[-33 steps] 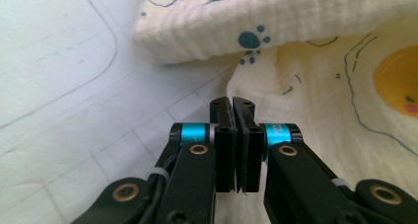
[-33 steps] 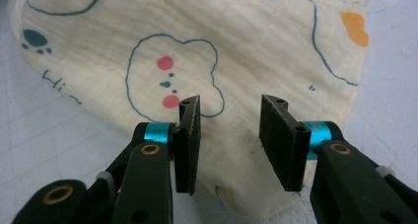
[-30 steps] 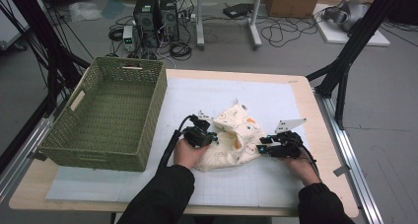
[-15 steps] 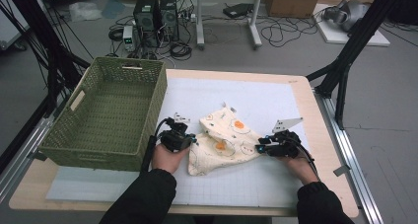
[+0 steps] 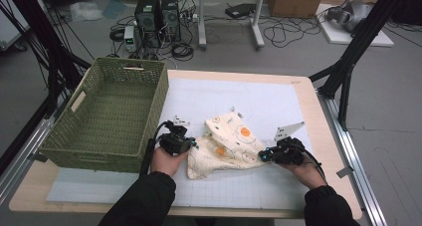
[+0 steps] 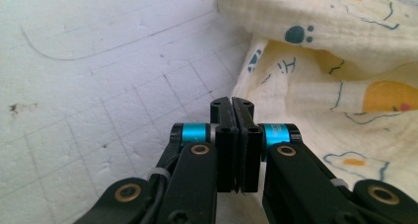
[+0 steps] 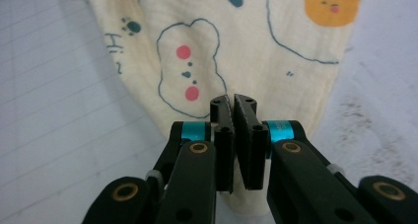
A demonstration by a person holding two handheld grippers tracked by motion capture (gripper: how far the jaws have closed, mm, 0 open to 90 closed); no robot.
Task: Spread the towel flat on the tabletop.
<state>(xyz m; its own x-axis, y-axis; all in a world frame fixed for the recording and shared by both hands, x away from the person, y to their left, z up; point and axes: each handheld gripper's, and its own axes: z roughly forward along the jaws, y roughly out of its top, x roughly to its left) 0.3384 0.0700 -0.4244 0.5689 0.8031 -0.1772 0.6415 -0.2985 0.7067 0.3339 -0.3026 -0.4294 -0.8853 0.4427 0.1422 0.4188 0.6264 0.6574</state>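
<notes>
White mat (image 5: 278, 101), cloth (image 7: 236, 51) (lettered "Hi")

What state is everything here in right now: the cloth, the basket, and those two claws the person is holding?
Cloth: crumpled, partly folded, lying on the mat.
Basket: upright, empty, beside the cloth.
Left claw: shut, at the cloth's edge; cannot tell if cloth is pinched.
Right claw: just closed, shut on the cloth's edge.

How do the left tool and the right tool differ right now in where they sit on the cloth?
The left tool sits at the printed cloth's left edge, near the green wicker basket; the right tool sits at its right corner. The right tool has just been closing. Both are shut, apparently pinching cloth.
</notes>
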